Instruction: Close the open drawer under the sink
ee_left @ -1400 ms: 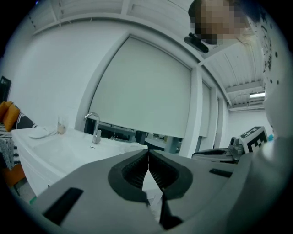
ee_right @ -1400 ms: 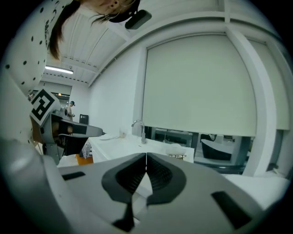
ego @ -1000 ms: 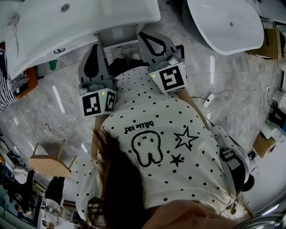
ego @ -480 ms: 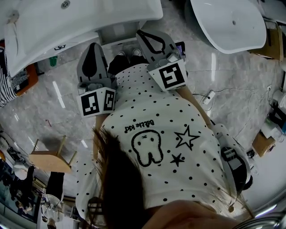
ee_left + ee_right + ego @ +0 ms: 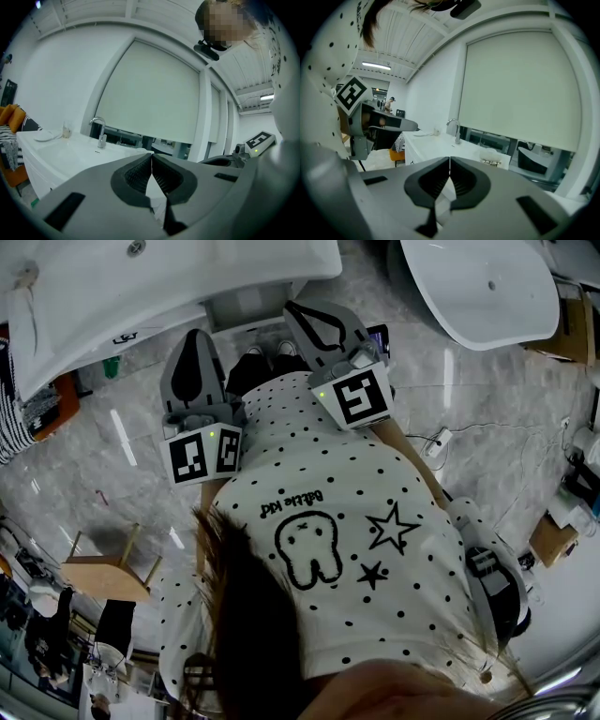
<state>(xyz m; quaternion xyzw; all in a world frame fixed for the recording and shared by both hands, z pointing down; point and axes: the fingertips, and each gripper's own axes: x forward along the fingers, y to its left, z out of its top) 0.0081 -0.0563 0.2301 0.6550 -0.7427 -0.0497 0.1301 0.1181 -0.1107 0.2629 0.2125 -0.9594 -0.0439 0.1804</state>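
Looks barely begun: holds L tool [image 5: 151, 158] & R tool [image 5: 449, 161] shut, empty, tips close to what seems the drawer [image 5: 246, 311] poking out below sink [image 5: 169, 277], top centre of head view, w/ contact unclear & whole push-in left.

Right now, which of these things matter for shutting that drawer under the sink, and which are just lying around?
For the job: drawer jutting out under the sink; left gripper and right gripper, both shut and empty.
Lying about: wooden stool; white basin; cardboard box; floor cable.
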